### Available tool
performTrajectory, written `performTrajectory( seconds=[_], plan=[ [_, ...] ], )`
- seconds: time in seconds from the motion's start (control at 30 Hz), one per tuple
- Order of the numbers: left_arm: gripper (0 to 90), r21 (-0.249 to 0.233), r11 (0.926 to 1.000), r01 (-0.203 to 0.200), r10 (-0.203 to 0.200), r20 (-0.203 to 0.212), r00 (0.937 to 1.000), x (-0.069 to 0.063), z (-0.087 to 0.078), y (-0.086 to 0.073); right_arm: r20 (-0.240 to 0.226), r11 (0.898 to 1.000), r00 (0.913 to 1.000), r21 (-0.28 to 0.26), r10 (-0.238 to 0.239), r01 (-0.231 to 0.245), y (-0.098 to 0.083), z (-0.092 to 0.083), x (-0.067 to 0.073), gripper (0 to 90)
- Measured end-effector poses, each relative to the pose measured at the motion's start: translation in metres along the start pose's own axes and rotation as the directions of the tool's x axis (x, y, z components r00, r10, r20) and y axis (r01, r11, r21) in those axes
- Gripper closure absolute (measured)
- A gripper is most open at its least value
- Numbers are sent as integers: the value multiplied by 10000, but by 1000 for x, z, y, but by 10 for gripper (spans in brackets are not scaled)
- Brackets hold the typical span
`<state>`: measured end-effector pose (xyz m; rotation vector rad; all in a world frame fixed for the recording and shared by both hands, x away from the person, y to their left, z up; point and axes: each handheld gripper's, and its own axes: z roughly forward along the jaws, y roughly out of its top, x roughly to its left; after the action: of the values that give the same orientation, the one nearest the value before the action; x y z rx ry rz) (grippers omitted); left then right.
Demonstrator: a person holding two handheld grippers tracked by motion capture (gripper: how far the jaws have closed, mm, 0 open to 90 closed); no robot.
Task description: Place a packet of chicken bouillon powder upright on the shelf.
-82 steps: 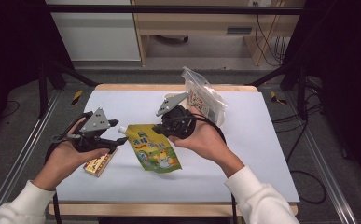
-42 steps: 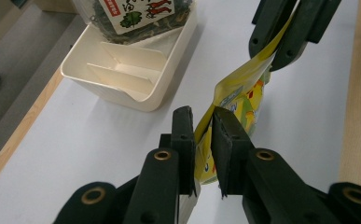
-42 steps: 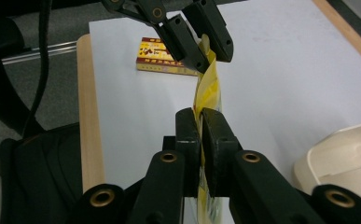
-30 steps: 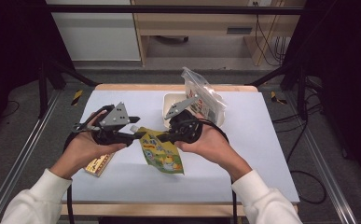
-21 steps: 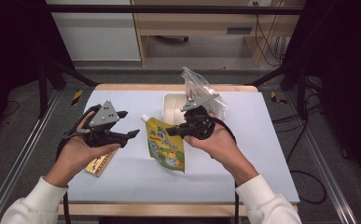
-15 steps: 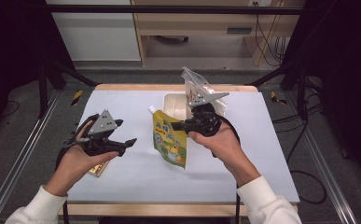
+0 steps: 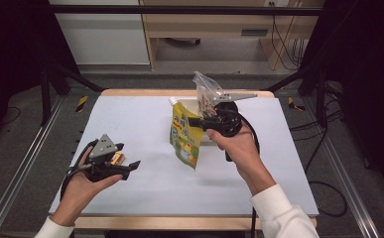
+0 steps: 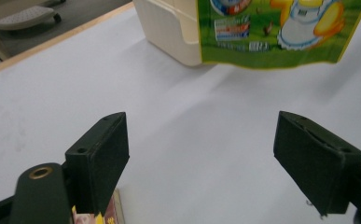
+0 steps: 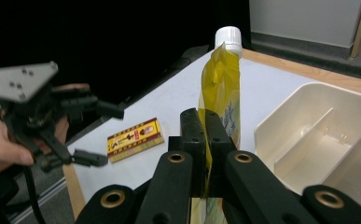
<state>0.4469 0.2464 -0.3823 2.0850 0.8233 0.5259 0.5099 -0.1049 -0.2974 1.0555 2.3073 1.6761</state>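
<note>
The right gripper [image 7: 199, 122] pinches the yellow pouch [image 7: 185, 134] — it hangs above the table [image 7: 140, 119], beside the tray [image 9: 318, 135]. The left gripper [image 7: 127, 163] has just been opening — nothing between its jaws.

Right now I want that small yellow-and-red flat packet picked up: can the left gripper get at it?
Probably yes: the left gripper hangs open just beside the packet, which lies flat with nothing on top; the green spouted pouch hangs well clear in the right gripper.
</note>
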Motion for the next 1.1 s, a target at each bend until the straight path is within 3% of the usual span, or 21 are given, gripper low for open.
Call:
performTrajectory(
  seconds=[0.1, 0.33, 0.57, 1.1],
  plan=[
    [176, 76, 9998, 191, -190, -12, 9998, -5, 3, -17, -38, 9992, 9996, -292, 277, -278, 3, -2, -3, 900],
    [165, 233, 9992, 319, -313, -258, 9992, -14, 5, -43, 120, 9975, 9990, -557, 439, -432, 7, -5, -6, 900],
    [162, 134, 9976, 678, -671, -487, 9966, -22, -5, -69, 414, 9943, 9969, -864, 663, -625, 18, -9, -10, 900],
    [152, 57, 9962, 871, -863, -861, 9925, -23, -14, -79, 1334, 9895, 9860, -1173, 1003, -848, 53, -12, -30, 900]
  ],
)
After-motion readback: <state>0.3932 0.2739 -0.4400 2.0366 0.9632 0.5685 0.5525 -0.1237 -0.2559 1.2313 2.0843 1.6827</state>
